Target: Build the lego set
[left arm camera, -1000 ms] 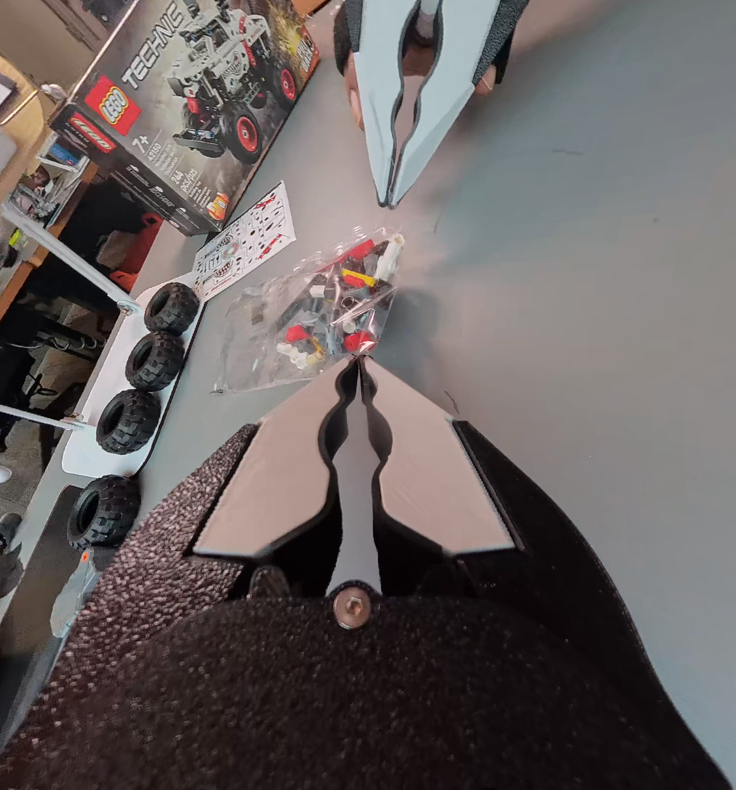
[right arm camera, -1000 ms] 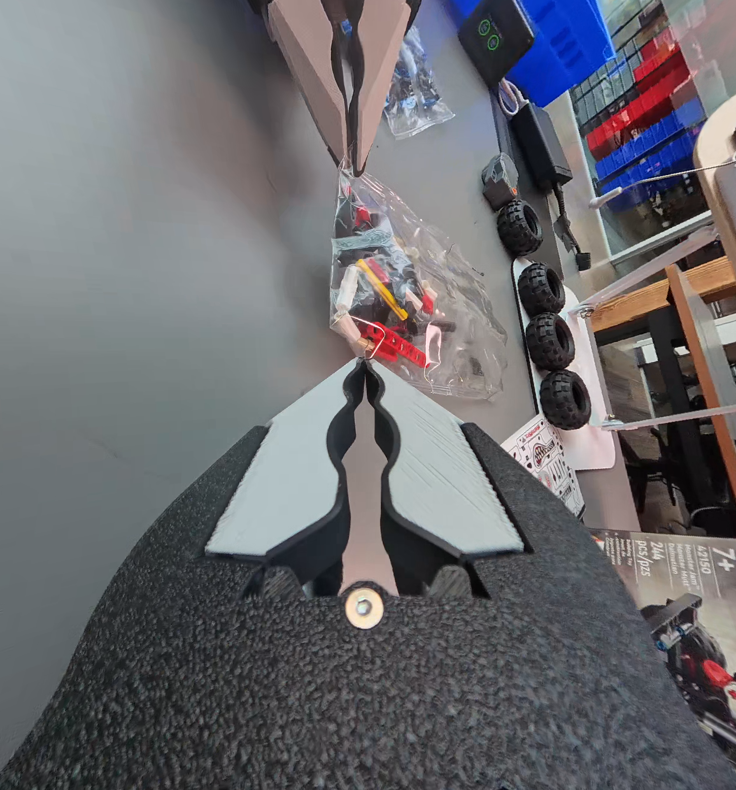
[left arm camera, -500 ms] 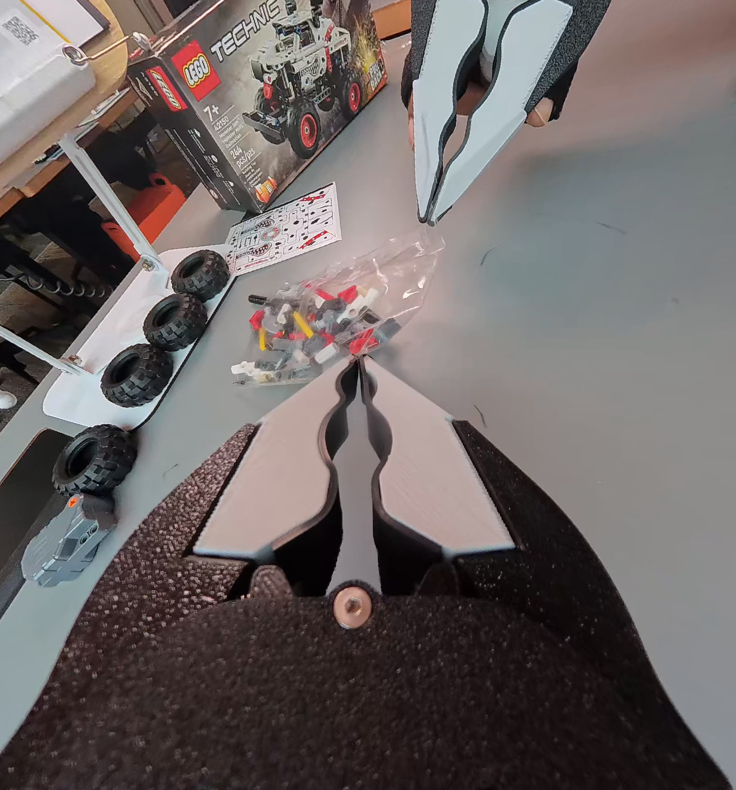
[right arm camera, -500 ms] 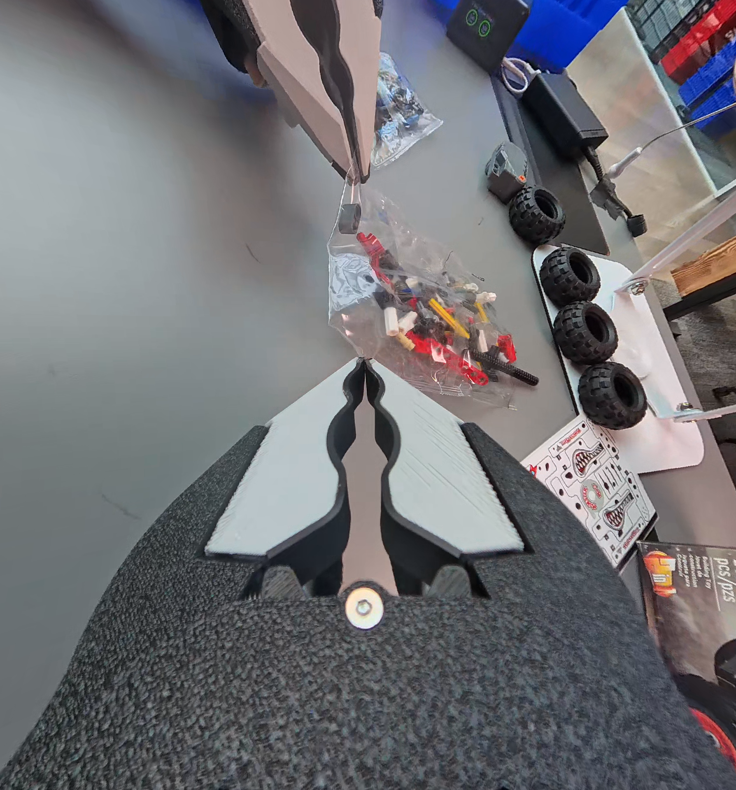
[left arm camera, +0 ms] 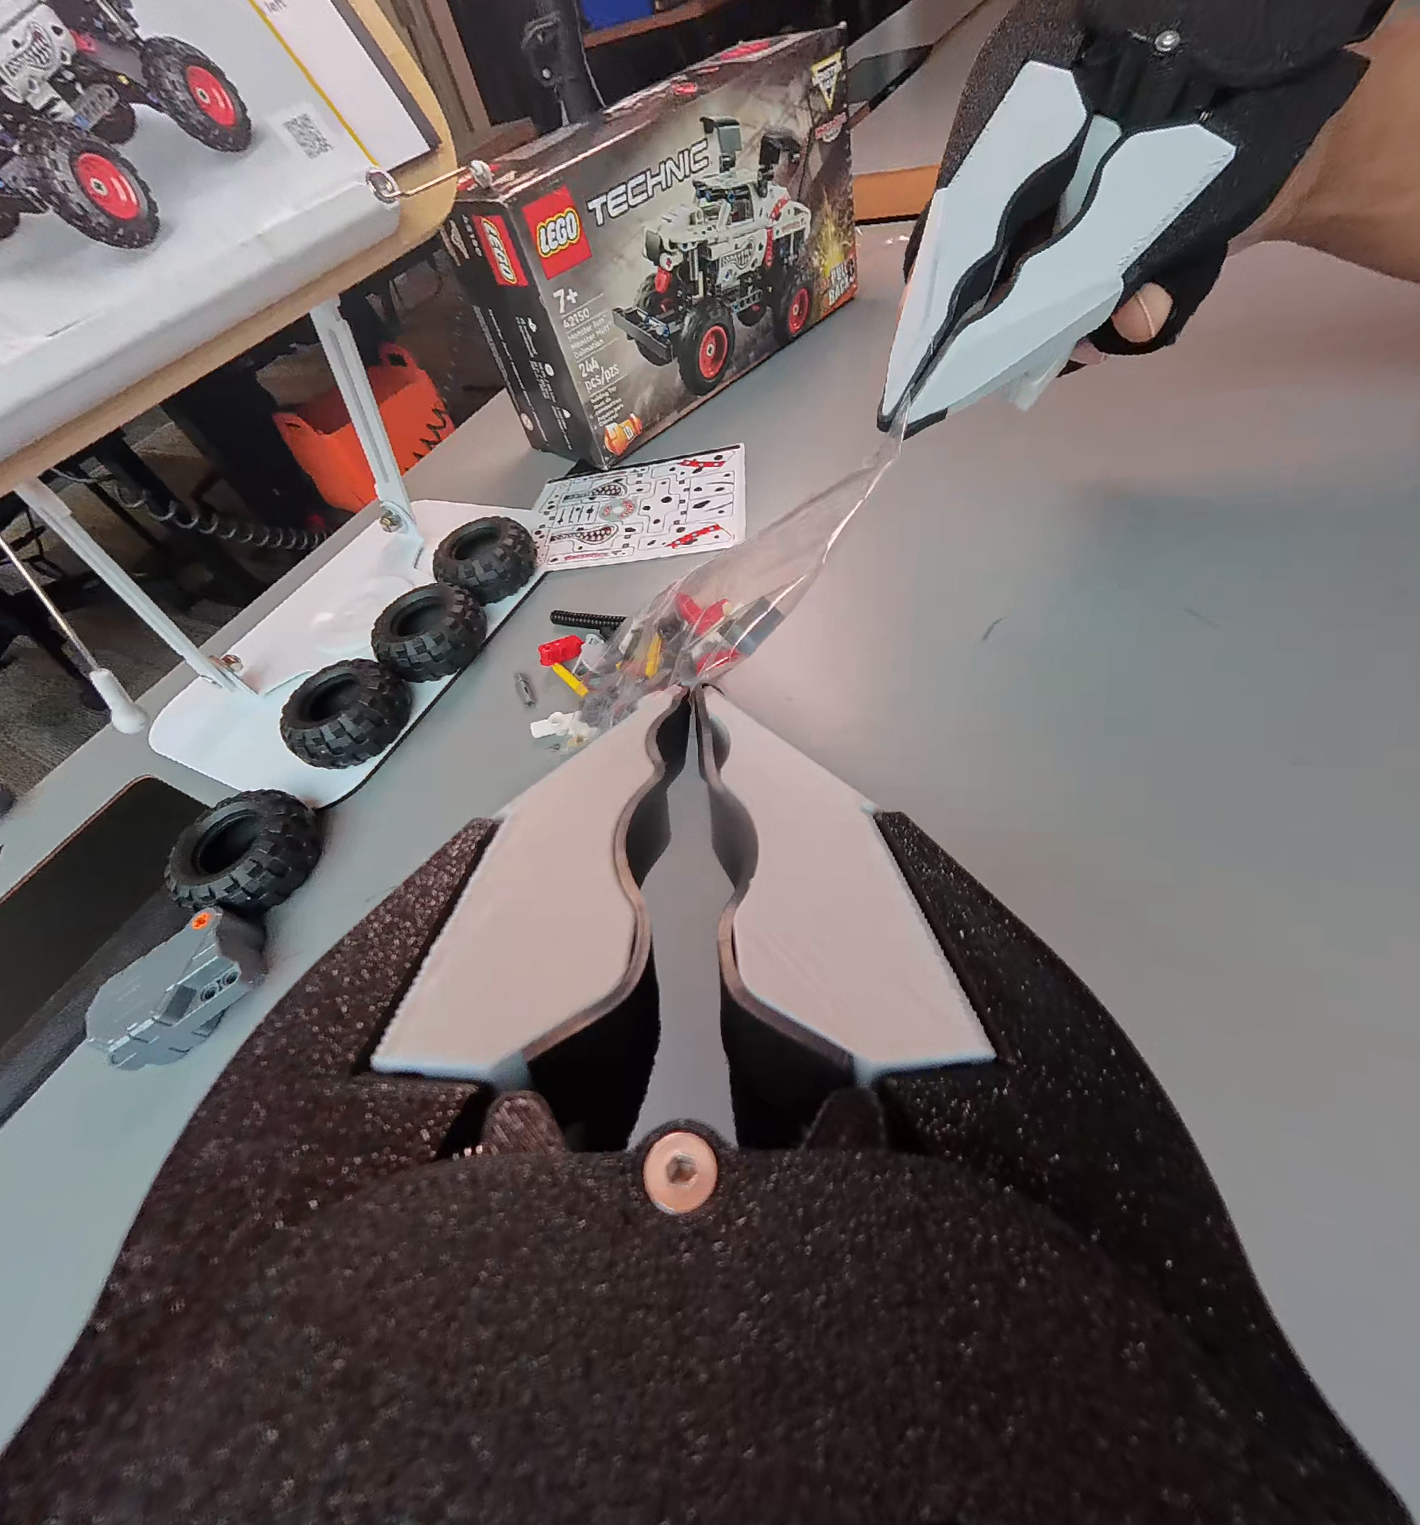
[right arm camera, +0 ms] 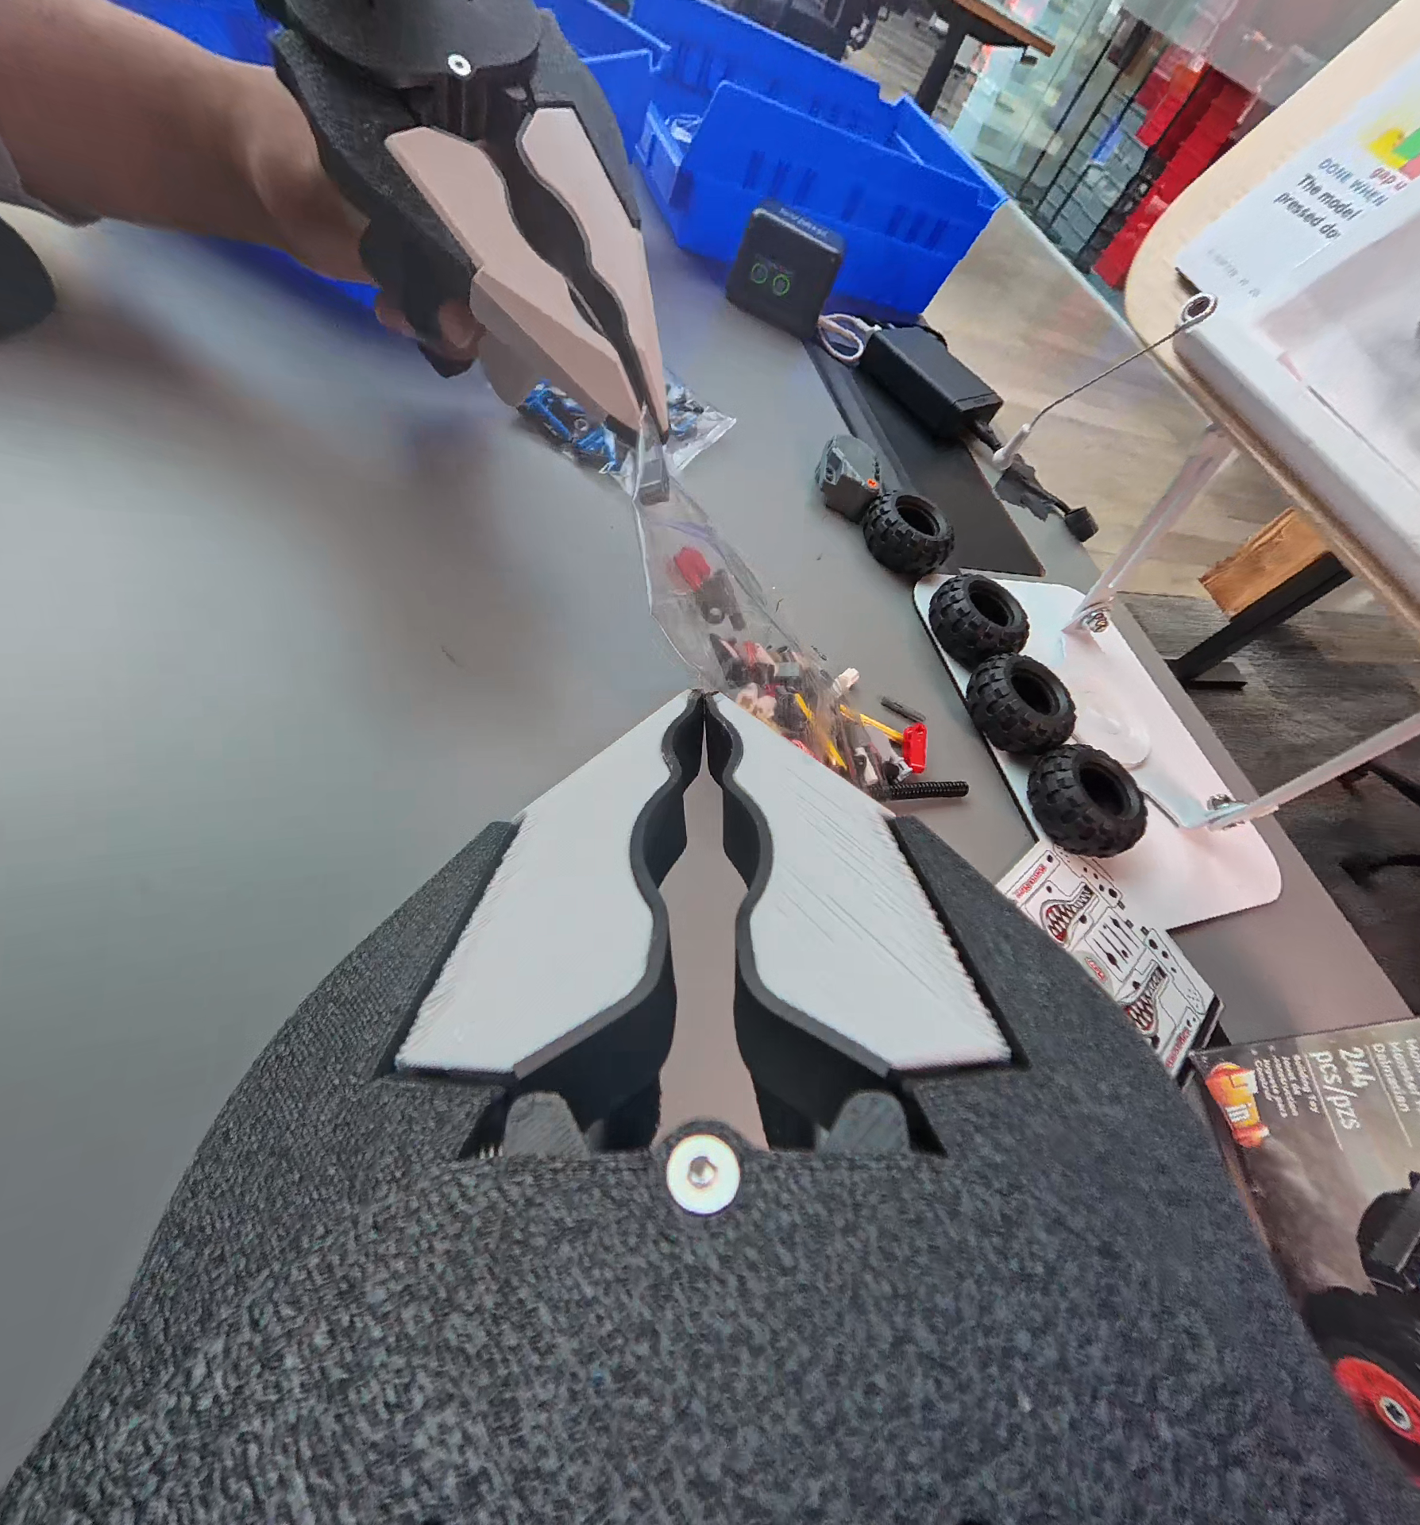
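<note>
The set box (left arm camera: pixel 665 272) stands at the far side of the grey table (left arm camera: pixel 1144 743), printed with a logo, lettering and a picture of a white monster truck with red wheel hubs; its corner also shows in the right wrist view. In front of it lies a sticker sheet (left arm camera: pixel 649 516) with shark-mouth decals. An instruction sheet (left arm camera: pixel 113 165) with printed text and a truck picture rests on a stand to the left.

The clear plastic bag of parts (left arm camera: pixel 723 611) is stretched in the air between the two tools. The left gripper (left arm camera: pixel 693 691) is clenched on the bag's lower corner, and the right gripper (right arm camera: pixel 702 697) pinches the opposite end, which is pulled taut. The bag holds small red, yellow, white, grey and black pieces, bunched at its low open side. Several have spilled onto the table: a red connector (left arm camera: pixel 560 650), a black ridged axle (left arm camera: pixel 587 619), a small grey pin (left arm camera: pixel 525 687) and white pieces (left arm camera: pixel 556 726).

Four black knobby tyres (left arm camera: pixel 418 631) sit in a row near the stand's white base. A second bag with blue parts (right arm camera: pixel 599 421) lies behind the left gripper. Blue bins (right arm camera: pixel 814 148) line the far edge.
</note>
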Action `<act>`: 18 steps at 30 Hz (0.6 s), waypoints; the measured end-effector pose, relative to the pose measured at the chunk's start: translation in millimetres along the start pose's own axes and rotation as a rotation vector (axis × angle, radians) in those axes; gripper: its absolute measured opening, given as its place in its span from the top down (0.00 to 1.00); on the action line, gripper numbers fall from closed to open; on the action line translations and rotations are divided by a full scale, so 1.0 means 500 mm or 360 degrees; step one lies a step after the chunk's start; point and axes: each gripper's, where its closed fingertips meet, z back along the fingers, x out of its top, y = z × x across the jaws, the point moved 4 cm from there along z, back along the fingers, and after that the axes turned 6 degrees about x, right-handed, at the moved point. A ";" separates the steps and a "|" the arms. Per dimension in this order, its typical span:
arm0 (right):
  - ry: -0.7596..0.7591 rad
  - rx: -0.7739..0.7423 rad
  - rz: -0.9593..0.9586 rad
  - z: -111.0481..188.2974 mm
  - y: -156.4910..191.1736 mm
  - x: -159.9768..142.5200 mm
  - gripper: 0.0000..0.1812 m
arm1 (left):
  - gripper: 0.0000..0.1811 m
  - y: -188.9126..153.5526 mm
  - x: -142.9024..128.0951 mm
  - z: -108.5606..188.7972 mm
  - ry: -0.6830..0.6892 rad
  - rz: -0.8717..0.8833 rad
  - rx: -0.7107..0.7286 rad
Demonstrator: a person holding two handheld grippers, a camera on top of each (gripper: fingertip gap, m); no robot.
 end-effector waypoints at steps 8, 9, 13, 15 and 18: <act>-0.0067 -0.0082 -0.0048 0.003 -0.022 0.021 1.00 | 0.99 0.016 0.016 0.004 -0.0019 -0.0002 0.0069; -0.0068 -0.0086 -0.0044 0.002 -0.021 0.023 1.00 | 0.99 0.017 0.019 0.006 -0.0021 -0.0006 0.0078; -0.0096 -0.0127 -0.0051 0.005 -0.027 0.037 1.00 | 1.00 0.024 0.035 0.014 -0.0046 0.0004 0.0117; -0.0124 -0.0160 -0.0067 0.008 -0.034 0.047 1.00 | 0.99 0.030 0.044 0.016 -0.0058 0.0014 0.0134; -0.0152 -0.0213 -0.0097 0.010 -0.047 0.058 1.00 | 0.99 0.041 0.055 0.015 -0.0069 0.0028 0.0161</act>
